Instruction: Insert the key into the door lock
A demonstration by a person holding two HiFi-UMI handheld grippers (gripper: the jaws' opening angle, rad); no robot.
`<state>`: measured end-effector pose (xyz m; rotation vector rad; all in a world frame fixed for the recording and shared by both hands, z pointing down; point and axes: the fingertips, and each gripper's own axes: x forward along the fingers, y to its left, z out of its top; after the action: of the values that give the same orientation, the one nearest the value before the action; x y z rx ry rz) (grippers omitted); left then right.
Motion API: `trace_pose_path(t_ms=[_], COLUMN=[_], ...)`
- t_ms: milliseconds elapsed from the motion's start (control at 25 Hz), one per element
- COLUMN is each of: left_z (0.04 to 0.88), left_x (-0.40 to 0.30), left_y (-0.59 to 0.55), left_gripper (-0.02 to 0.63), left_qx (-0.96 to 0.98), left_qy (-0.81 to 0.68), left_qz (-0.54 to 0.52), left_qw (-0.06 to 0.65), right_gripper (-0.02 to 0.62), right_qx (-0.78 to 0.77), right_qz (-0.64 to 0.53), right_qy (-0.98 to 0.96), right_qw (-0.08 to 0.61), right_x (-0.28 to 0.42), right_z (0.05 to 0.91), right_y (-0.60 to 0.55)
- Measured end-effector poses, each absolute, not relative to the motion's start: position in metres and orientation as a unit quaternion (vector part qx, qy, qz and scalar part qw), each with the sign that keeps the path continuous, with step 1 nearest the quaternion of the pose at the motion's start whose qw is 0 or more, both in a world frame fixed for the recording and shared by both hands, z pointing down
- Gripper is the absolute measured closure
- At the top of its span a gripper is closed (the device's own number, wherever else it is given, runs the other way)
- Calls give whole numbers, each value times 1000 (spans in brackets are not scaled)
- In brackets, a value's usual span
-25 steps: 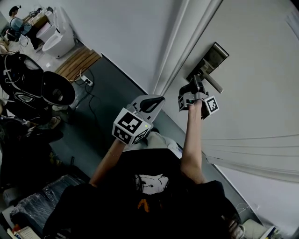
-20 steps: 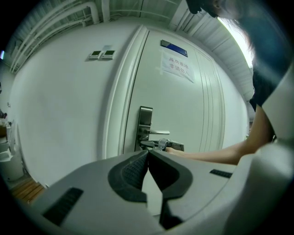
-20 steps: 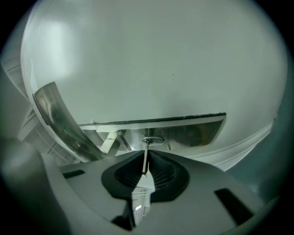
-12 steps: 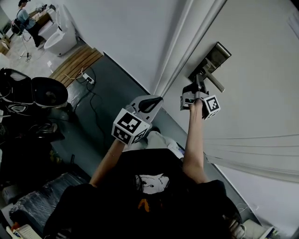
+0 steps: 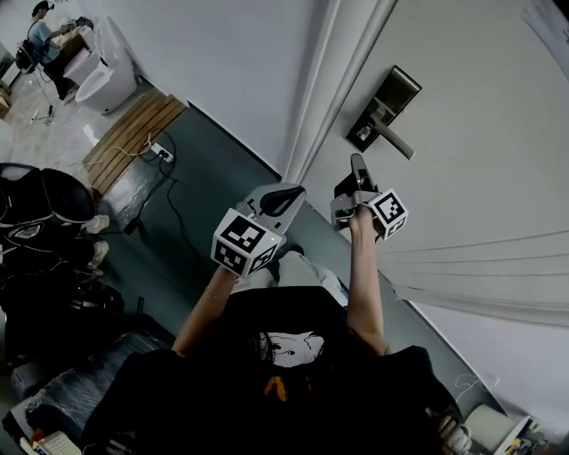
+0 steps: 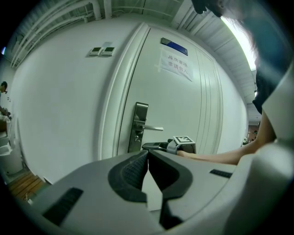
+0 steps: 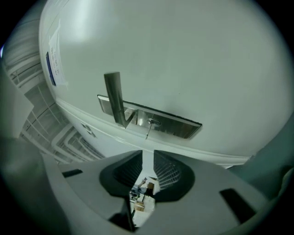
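The silver lock plate [image 5: 384,108] with its lever handle [image 5: 397,144] is fixed to the white door [image 5: 480,133]. In the right gripper view a small key [image 7: 149,128] sticks out of the keyhole on the lock plate [image 7: 177,126], just below the handle [image 7: 113,97]. My right gripper [image 5: 357,166] hangs a short way back from the plate, its jaws slightly apart with nothing between them [image 7: 148,157]. My left gripper [image 5: 292,194] is held lower and to the left, shut and empty [image 6: 148,155]. From it I see the right gripper [image 6: 158,146] in front of the lock plate [image 6: 139,126].
The white door frame [image 5: 324,89] runs just left of the lock. A paper notice [image 6: 176,68] hangs on the door. On the grey floor lie a power strip with cables [image 5: 160,151], a wooden board [image 5: 133,133] and black cases [image 5: 44,209]. A person [image 5: 40,18] stands far off.
My right gripper has drawn back from the lock plate, where it was half a second ago, leaving a gap to the door. The left gripper has barely moved.
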<state>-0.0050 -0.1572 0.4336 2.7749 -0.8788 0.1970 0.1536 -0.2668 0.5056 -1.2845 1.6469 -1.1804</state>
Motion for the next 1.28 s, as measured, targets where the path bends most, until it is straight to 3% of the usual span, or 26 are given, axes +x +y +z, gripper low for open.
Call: trace_pose_path(t_ms=[680, 1280], left_z=[451, 484], left_x=[13, 33], left_y=[-152, -117], left_gripper=[598, 597], left_qx=[911, 903], left_qy=[-371, -360], left_qz=[94, 152], left_qw=[154, 179], right_gripper=[532, 532], right_qx=[-407, -402], right_qz=[-472, -477], right_qy=[754, 767], right_qw=[208, 152], right_x=[111, 120], right_z=[490, 524], right_y=[-195, -130])
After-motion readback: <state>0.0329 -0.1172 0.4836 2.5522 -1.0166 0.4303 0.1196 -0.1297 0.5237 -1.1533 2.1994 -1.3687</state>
